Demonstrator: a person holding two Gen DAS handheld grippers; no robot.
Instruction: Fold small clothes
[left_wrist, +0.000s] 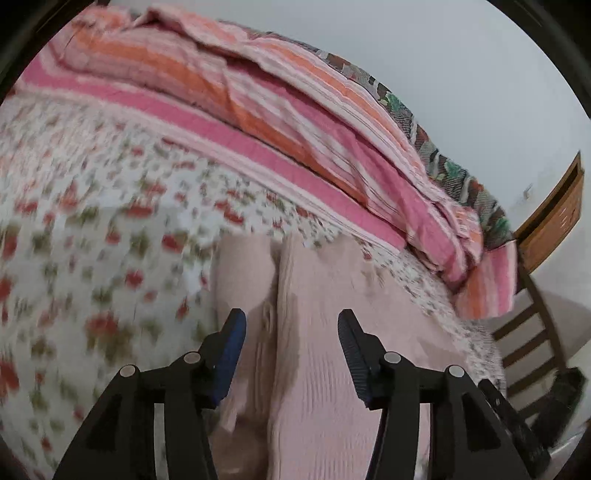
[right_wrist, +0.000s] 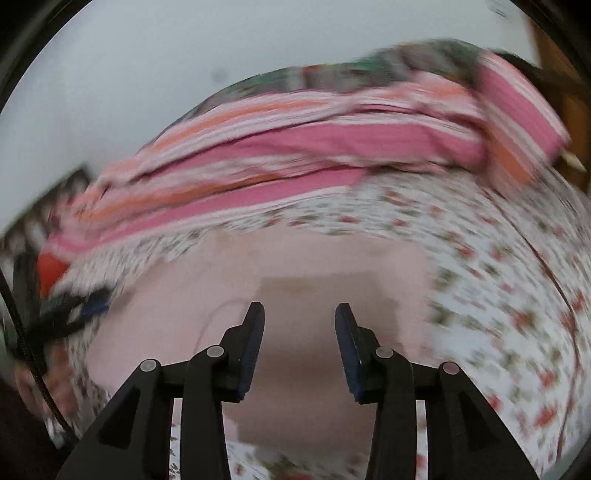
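A pale pink knitted garment (left_wrist: 317, 332) lies on the floral bedspread (left_wrist: 92, 221), with lengthwise ridges and creases. My left gripper (left_wrist: 291, 321) is open just above it, with nothing between its fingers. In the right wrist view the same pink garment (right_wrist: 295, 266) lies spread flat, with a folded layer under the fingers. My right gripper (right_wrist: 299, 314) is open over it and empty. Both views are blurred by motion.
A pink and orange striped blanket (left_wrist: 258, 110) lies bunched along the far side of the bed, also in the right wrist view (right_wrist: 295, 140). A wooden chair (left_wrist: 532, 332) stands at the bed's right edge. The other gripper (right_wrist: 77, 314) shows at the left.
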